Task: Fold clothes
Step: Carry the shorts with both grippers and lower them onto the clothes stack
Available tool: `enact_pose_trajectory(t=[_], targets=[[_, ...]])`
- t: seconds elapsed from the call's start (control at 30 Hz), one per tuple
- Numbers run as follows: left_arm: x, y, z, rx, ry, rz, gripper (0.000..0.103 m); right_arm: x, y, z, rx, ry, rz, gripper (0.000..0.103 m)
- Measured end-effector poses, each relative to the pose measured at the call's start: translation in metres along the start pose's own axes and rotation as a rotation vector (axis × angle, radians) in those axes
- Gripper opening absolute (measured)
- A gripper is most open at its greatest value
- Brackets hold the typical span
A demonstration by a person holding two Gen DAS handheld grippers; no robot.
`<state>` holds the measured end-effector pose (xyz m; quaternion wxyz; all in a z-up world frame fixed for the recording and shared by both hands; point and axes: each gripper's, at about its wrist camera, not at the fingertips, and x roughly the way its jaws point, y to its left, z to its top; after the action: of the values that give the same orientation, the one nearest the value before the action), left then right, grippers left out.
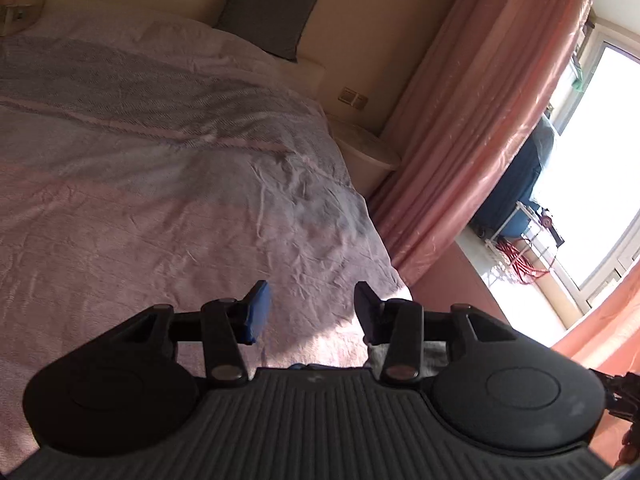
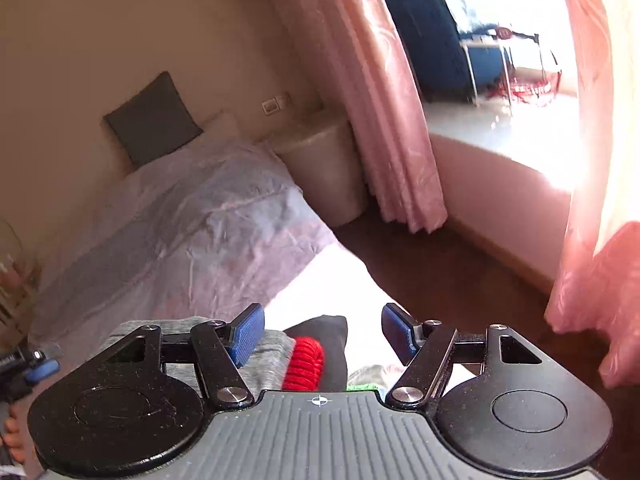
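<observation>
1. The clothes (image 2: 276, 356) lie at the near edge of the bed (image 2: 192, 216), low in the right wrist view: a grey garment, a dark piece (image 2: 328, 344) over it, and a red knitted part (image 2: 304, 364) between them.
2. A patch of green and pale cloth (image 2: 366, 378) shows just beside the dark piece, on the side away from the bed's pillow; it is too far tucked under the claw body to tell what it is.
3. The right gripper (image 2: 322, 334) hangs above the clothes with its blue pads spread wide. Nothing is between them and neither pad presses on the cloth.
4. The left gripper (image 1: 310, 312) stands partly open over the bed's wrinkled pink cover (image 1: 160, 200), holding nothing. A strip of grey cloth (image 1: 434, 354) shows under its right finger.
5. A dark pillow (image 1: 270, 10) leans at the head of the bed.
6. Pink curtains (image 1: 472, 112) hang beyond the bed's far side, with a bright window (image 1: 600, 160) past them.
</observation>
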<state>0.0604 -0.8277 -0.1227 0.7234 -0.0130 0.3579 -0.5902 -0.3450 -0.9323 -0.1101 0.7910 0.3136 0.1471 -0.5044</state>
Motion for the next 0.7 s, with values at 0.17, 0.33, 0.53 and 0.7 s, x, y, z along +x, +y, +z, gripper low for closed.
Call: enact_pose_trajectory(t=[0.17,0.33,0.53,0.7], targets=[[0.004,-0.091,-0.013,0.271,0.079,-0.228,0.012,0.018,0.065,-0.022,-0.176,-0.029,0.024,0.055],[0.046,-0.123,-0.06,0.393,0.107,-0.164,0.012,0.065,0.102,-0.056,-0.281,0.01,0.018,0.046],[0.059,-0.101,-0.083,0.39,0.07,-0.119,0.017,0.078,0.084,-0.081,-0.281,0.0,0.007,0.046],[0.061,-0.1,-0.086,0.406,0.065,-0.1,0.021,0.077,0.081,-0.097,-0.314,0.001,-0.014,0.046]])
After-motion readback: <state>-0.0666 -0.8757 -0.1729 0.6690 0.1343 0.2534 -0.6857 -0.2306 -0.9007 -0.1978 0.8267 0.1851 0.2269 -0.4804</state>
